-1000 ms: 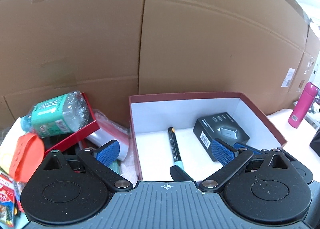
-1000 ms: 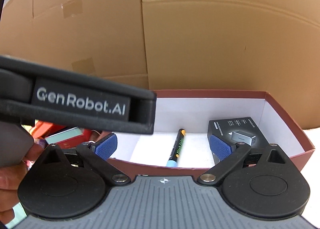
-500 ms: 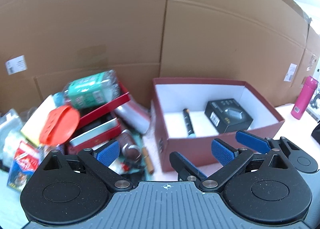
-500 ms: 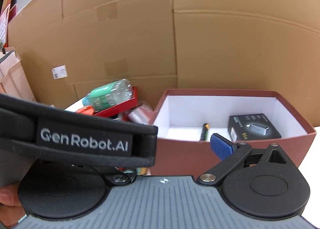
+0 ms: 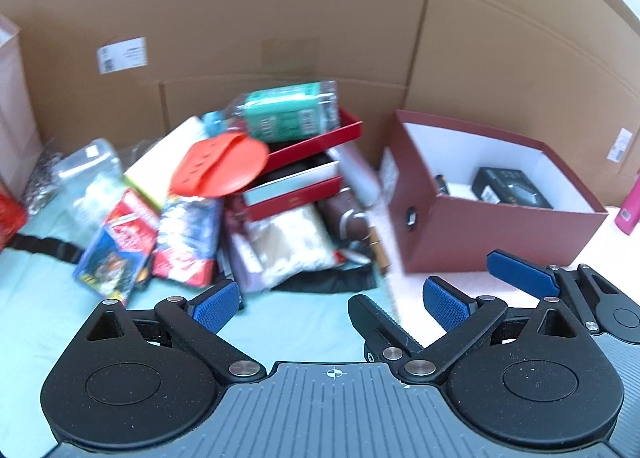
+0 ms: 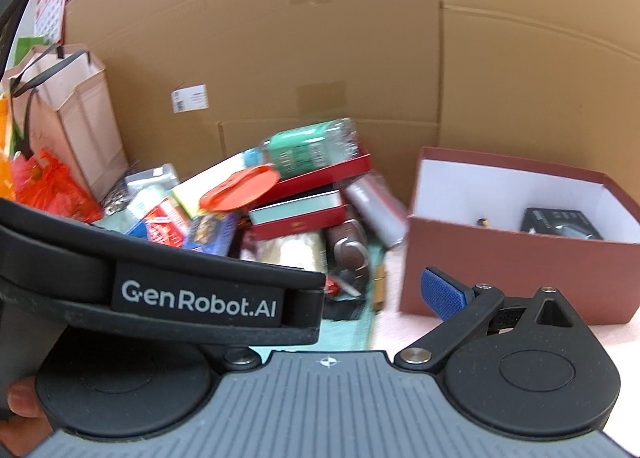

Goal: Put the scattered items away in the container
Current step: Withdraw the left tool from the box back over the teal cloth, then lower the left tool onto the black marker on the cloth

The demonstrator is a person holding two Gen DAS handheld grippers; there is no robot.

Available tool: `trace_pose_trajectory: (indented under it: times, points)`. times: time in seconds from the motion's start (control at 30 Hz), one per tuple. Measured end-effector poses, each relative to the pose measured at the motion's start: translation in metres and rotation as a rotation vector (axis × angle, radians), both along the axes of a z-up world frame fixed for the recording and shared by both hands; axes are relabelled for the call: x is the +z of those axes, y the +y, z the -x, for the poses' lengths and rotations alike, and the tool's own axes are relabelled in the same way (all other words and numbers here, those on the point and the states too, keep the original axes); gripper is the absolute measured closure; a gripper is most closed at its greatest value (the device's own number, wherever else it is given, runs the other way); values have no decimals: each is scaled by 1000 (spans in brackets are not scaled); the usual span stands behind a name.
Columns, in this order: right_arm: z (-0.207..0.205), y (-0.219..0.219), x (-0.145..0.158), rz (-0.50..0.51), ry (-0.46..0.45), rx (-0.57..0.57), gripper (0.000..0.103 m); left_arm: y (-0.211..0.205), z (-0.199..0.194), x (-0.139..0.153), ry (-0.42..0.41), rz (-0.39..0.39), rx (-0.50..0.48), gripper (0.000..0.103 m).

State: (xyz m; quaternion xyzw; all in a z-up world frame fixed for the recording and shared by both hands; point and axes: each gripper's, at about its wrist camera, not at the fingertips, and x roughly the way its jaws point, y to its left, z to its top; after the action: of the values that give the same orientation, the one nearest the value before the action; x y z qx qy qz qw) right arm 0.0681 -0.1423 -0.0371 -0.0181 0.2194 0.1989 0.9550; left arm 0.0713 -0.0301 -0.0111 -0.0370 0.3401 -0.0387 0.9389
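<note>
A dark red box with a white inside point(image 5: 500, 236) stands at the right; it also shows in the right wrist view point(image 6: 516, 278). In it lie a black packaged item point(image 5: 510, 192) and a pen point(image 5: 441, 183). A pile of scattered items lies to its left: a green-labelled bottle point(image 5: 288, 112), an orange lid point(image 5: 218, 168), red flat boxes point(image 5: 296, 186) and snack packets point(image 5: 180, 234). My left gripper point(image 5: 330, 304) is open and empty, above the mat in front of the pile. My right gripper point(image 6: 332, 290) is open and empty; the left gripper's body hides its left finger.
Cardboard walls point(image 5: 320, 38) close off the back. A paper bag point(image 6: 68, 114) and an orange plastic bag point(image 6: 52, 186) stand at the far left. A pink bottle point(image 5: 630, 210) stands right of the box. A light green mat point(image 5: 280, 322) covers the table near me.
Both grippers have pulled back from over the box and swung left. The box now sits at the right and the pile of items fills the middle.
</note>
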Motion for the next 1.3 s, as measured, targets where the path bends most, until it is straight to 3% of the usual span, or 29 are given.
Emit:
trace_pose_trajectory:
  times: [0.37, 0.63, 1.3]
  points:
    - [15, 41, -5, 8, 59, 24, 2, 41, 19, -9, 17, -26, 46, 0]
    - [19, 64, -6, 45, 76, 42, 2, 66, 22, -14, 23, -3, 67, 0]
    - [5, 82, -22, 79, 132, 47, 2, 85, 3, -35, 86, 17, 73, 0]
